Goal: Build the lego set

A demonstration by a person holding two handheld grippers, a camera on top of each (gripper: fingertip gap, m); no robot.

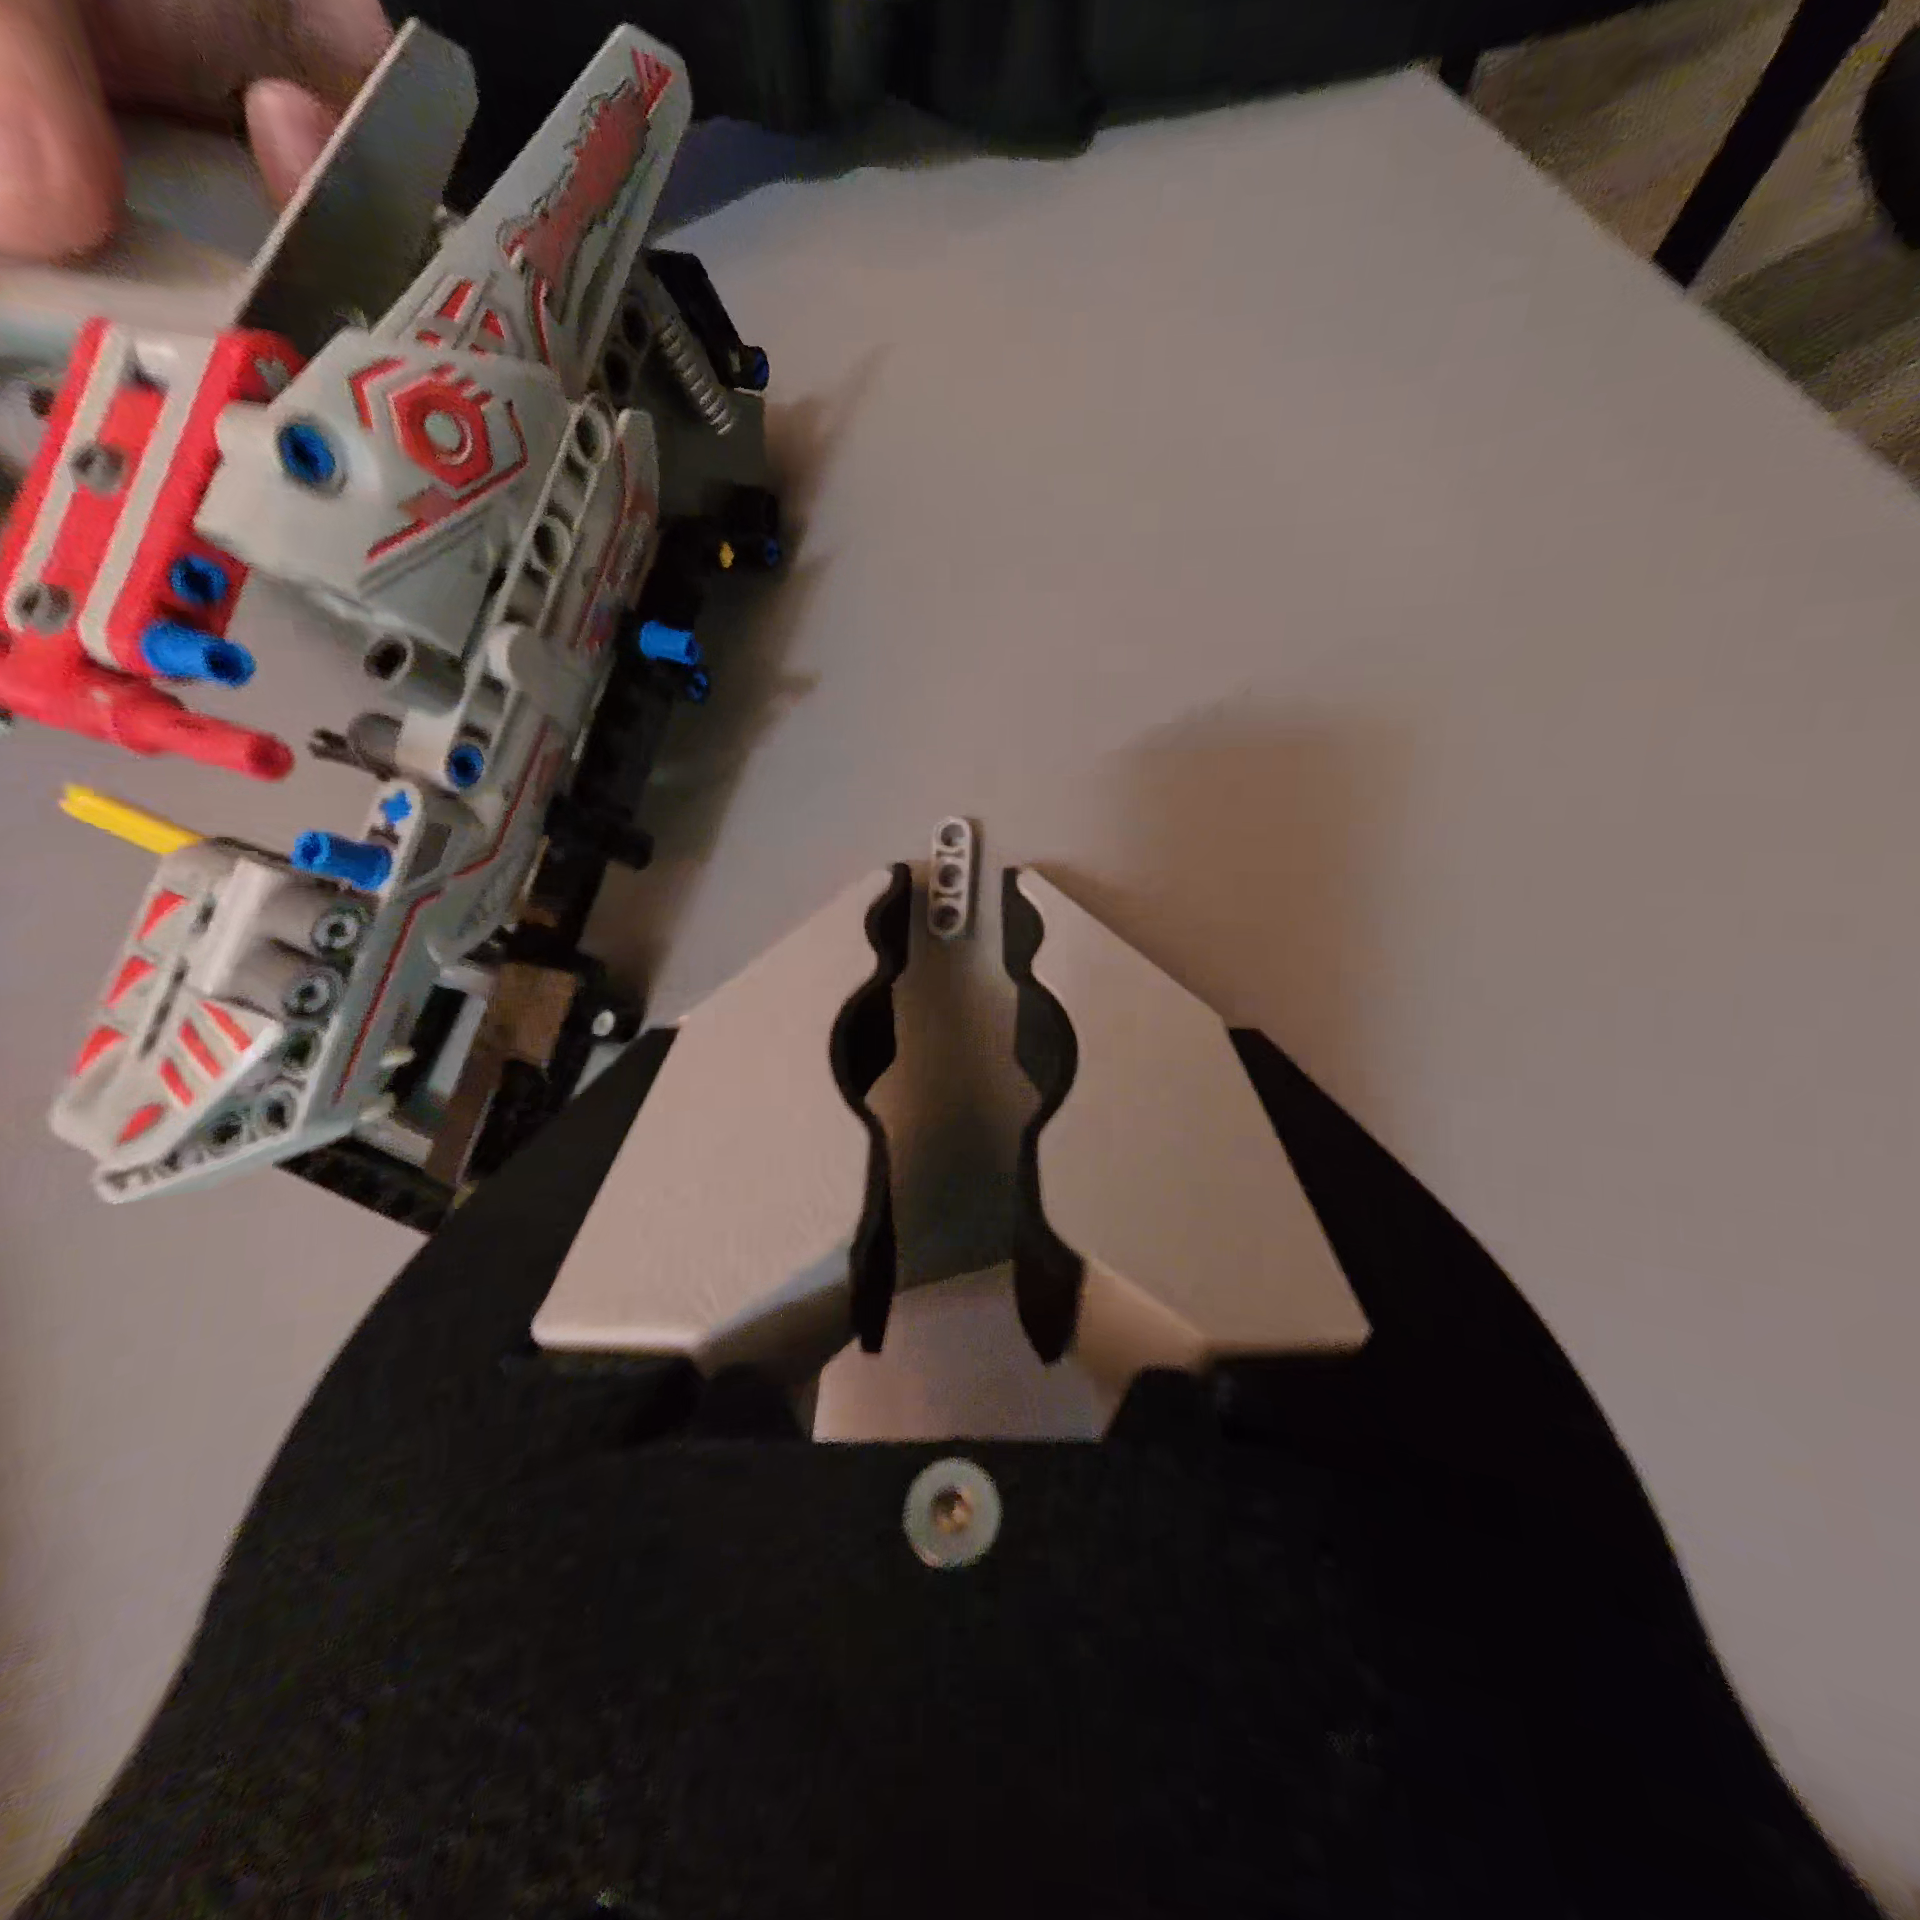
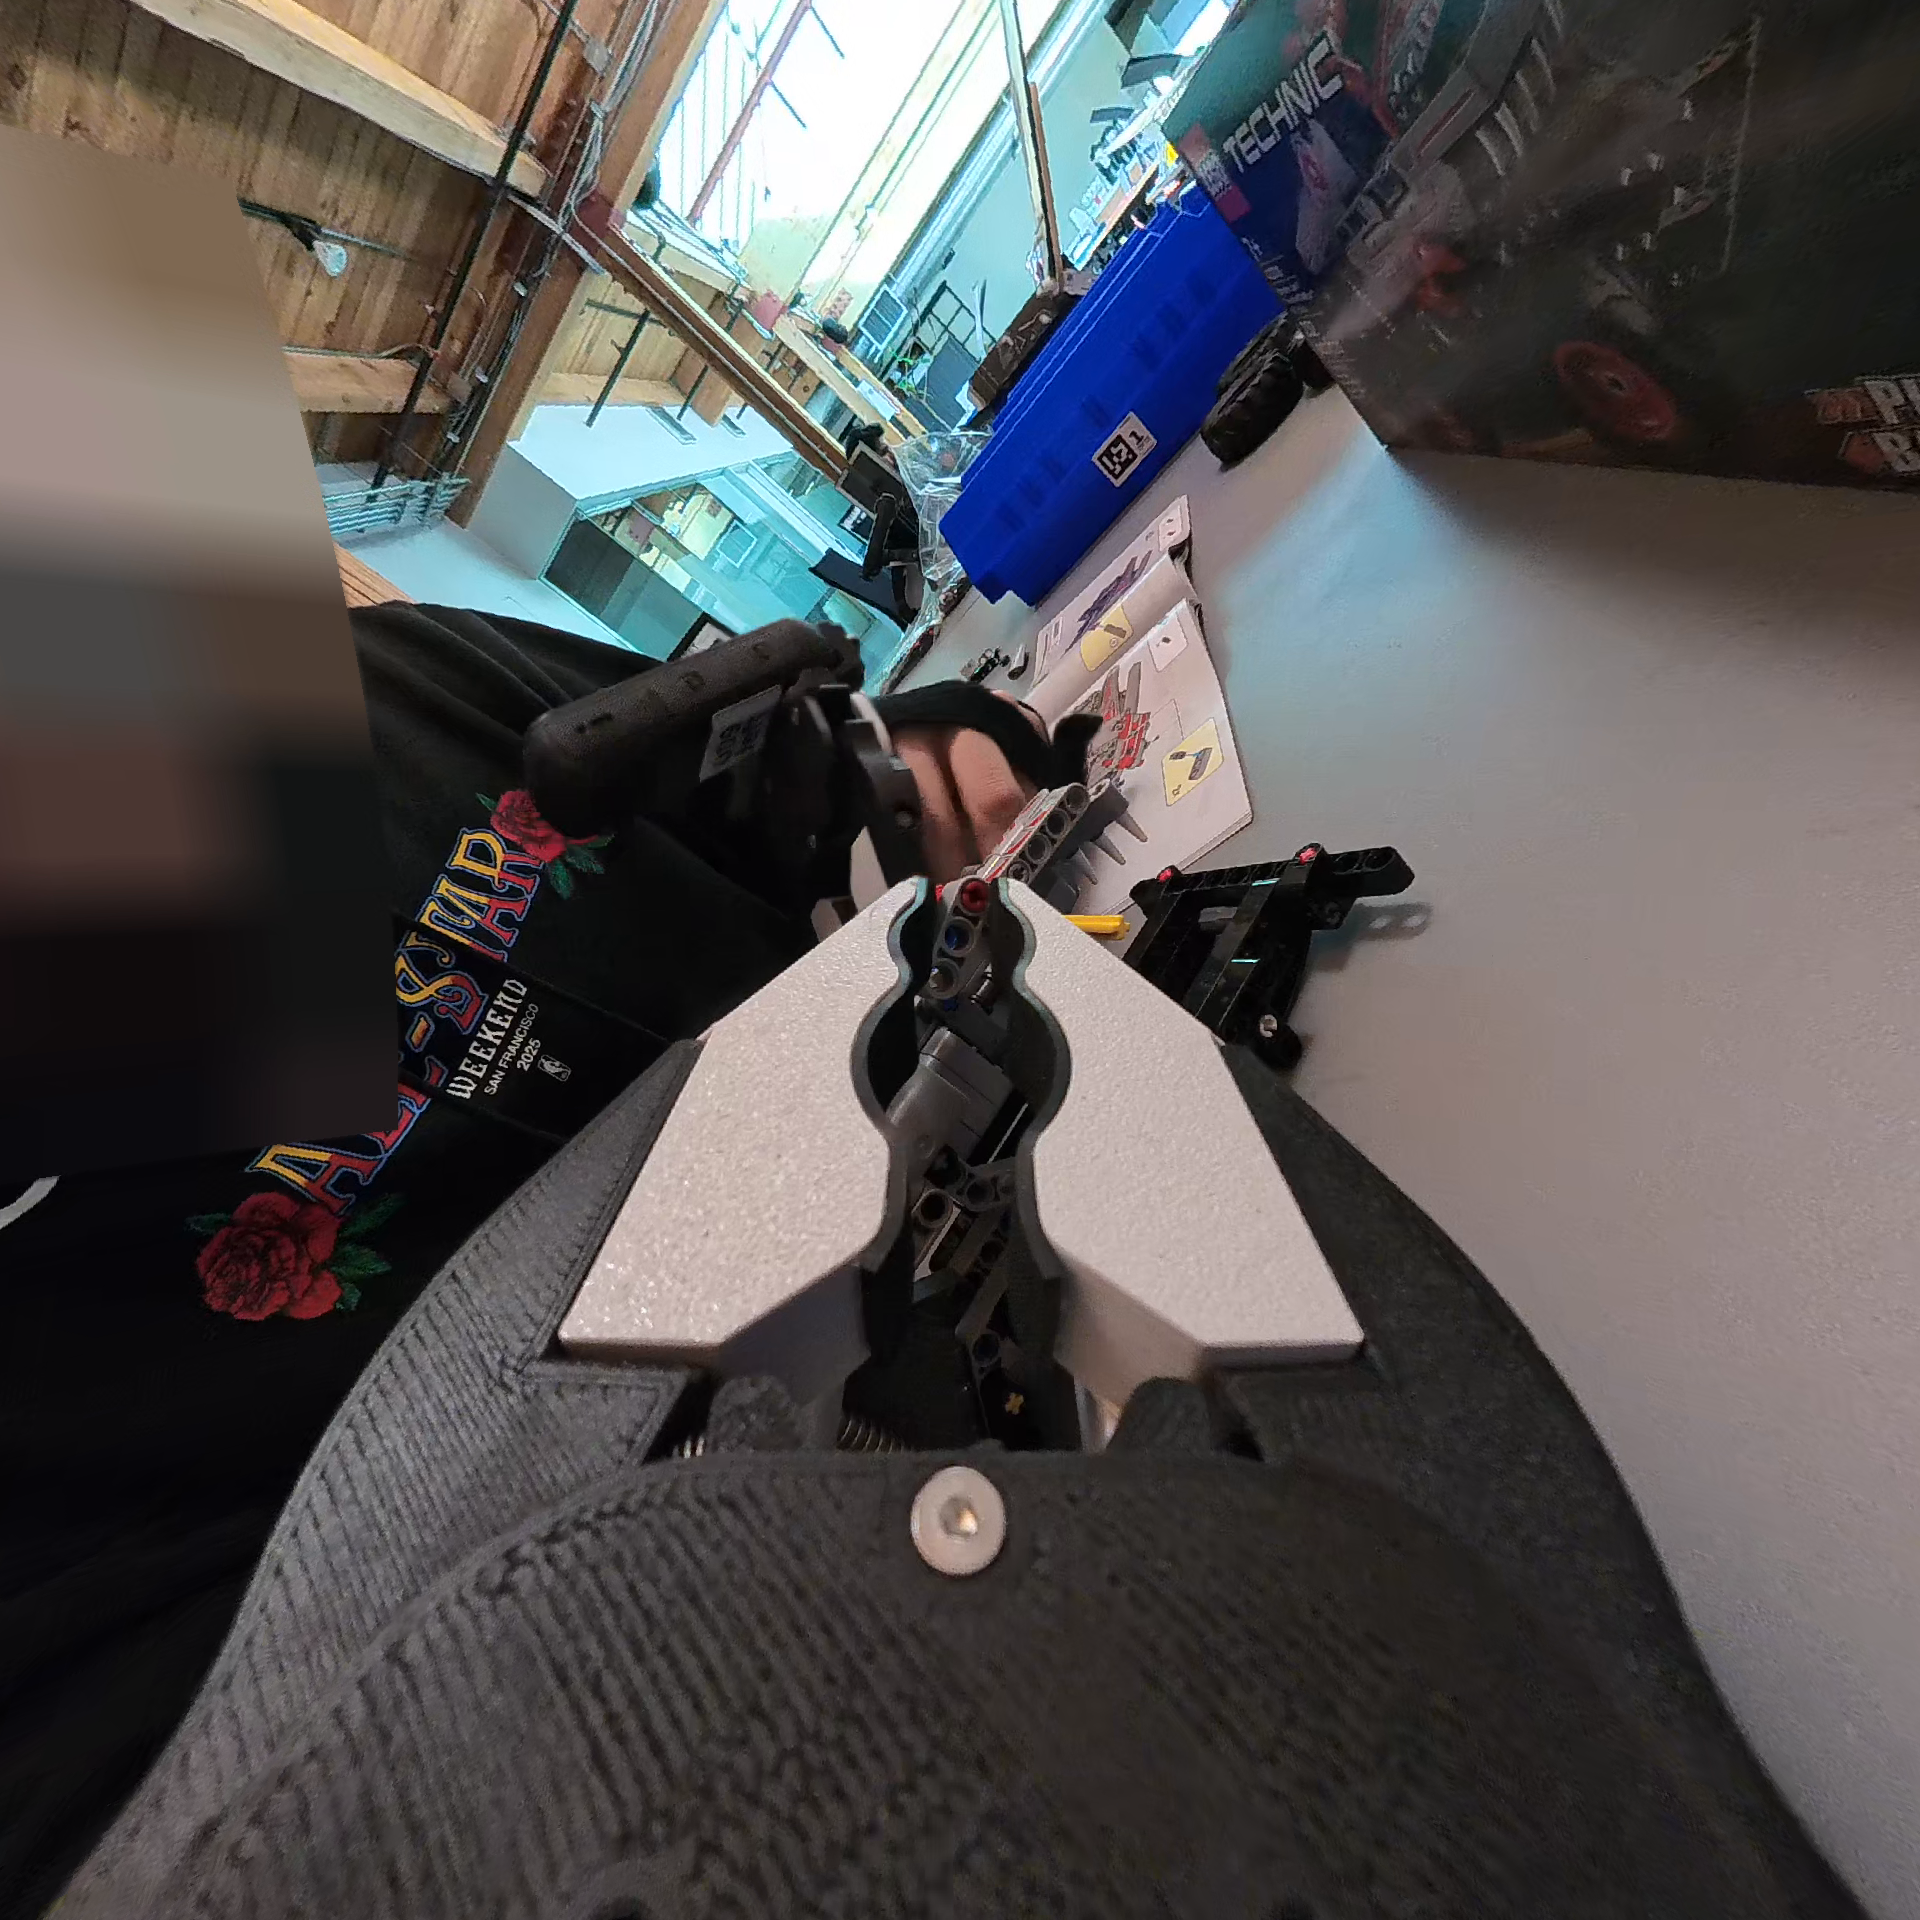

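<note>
The left gripper (image 1: 953, 883) pinches a small grey three-hole beam (image 1: 953, 878) at its fingertips above the white table (image 1: 1351, 623). To its left stands the grey-and-red lego model (image 1: 416, 644), which the right gripper (image 2: 961, 909) clamps narrowly. A black frame (image 2: 1247, 925) lies on the table to the right, beside the instruction booklet (image 2: 1153, 707).

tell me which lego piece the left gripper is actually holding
The small light grey three-hole beam, pinched at the left gripper fingertips. The big grey-and-red model sits apart, off to its left.
</note>
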